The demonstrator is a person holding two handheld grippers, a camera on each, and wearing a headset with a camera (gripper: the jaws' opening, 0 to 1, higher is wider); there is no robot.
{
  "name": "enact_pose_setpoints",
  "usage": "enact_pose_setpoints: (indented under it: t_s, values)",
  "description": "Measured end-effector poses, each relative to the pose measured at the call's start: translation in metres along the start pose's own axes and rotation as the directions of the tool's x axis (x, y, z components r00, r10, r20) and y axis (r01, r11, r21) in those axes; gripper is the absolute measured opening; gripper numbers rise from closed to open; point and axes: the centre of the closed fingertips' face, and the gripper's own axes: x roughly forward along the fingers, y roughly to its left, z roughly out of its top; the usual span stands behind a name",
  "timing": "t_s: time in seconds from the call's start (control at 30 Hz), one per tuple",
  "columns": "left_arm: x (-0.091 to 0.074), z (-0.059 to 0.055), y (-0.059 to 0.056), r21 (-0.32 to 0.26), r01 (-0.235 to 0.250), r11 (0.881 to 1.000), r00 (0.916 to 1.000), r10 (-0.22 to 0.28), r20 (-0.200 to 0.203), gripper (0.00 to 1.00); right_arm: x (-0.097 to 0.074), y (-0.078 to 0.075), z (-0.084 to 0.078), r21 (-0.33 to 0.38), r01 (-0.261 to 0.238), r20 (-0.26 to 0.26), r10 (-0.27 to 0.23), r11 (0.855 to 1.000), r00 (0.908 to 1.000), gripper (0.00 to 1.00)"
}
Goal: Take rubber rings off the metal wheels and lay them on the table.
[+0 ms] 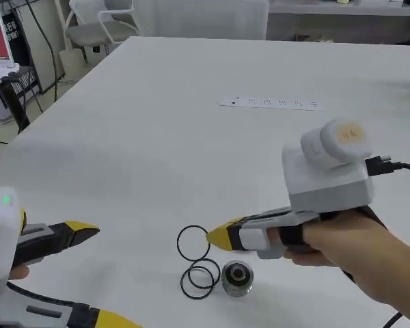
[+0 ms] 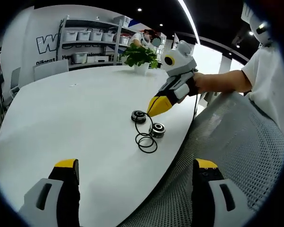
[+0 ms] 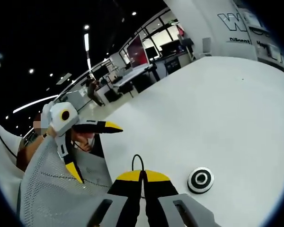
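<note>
We see a smooth, matt white table [image 1: 191,102] carrying thin, dull black rubber rings [image 1: 199,277] and a metal wheel [image 1: 237,277] of bright polished silver. The right gripper [image 1: 215,237] shows a glossy white plastic shell and matt yellow tips. Grey mesh cloth covers the chair [image 2: 222,137].
</note>
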Motion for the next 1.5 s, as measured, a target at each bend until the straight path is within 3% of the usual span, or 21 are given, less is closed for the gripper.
enact_pose_setpoints:
  t_s: [0.47, 0.57, 0.7, 0.93, 1.13, 1.5]
  values:
    - [0.001, 0.002, -0.005, 0.022, 0.026, 0.999, 0.9997, -0.026, 0.002, 0.99, 0.019, -0.008, -0.031, -0.046, 0.029, -0.111, -0.034, 0.998, 0.9932, 0.00]
    - [0.001, 0.001, -0.007, 0.027, 0.034, 0.999, 0.9994, -0.034, -0.002, 0.99, 0.021, -0.014, -0.033, -0.089, 0.062, -0.121, -0.072, 0.994, 0.9900, 0.00]
    - [0.002, 0.000, -0.007, 0.027, 0.037, 0.999, 0.9993, -0.037, -0.009, 0.99, 0.021, -0.018, -0.034, -0.112, 0.072, -0.123, -0.086, 0.991, 0.9887, 0.00]
    - [0.002, -0.001, -0.007, 0.021, 0.039, 0.999, 0.9992, -0.039, -0.012, 0.99, 0.019, -0.025, -0.029, -0.139, 0.104, -0.105, -0.119, 0.985, 0.9873, 0.04]
    - [0.003, -0.001, -0.009, 0.030, 0.050, 0.998, 0.9986, -0.049, -0.018, 0.99, 0.013, -0.022, -0.016, -0.107, 0.078, -0.065, -0.086, 0.991, 0.9942, 0.05]
    - [0.003, -0.003, -0.010, 0.034, 0.057, 0.998, 0.9979, -0.056, -0.032, 0.99, -0.006, -0.026, 0.009, -0.174, 0.110, 0.003, -0.111, 0.979, 0.9938, 0.11]
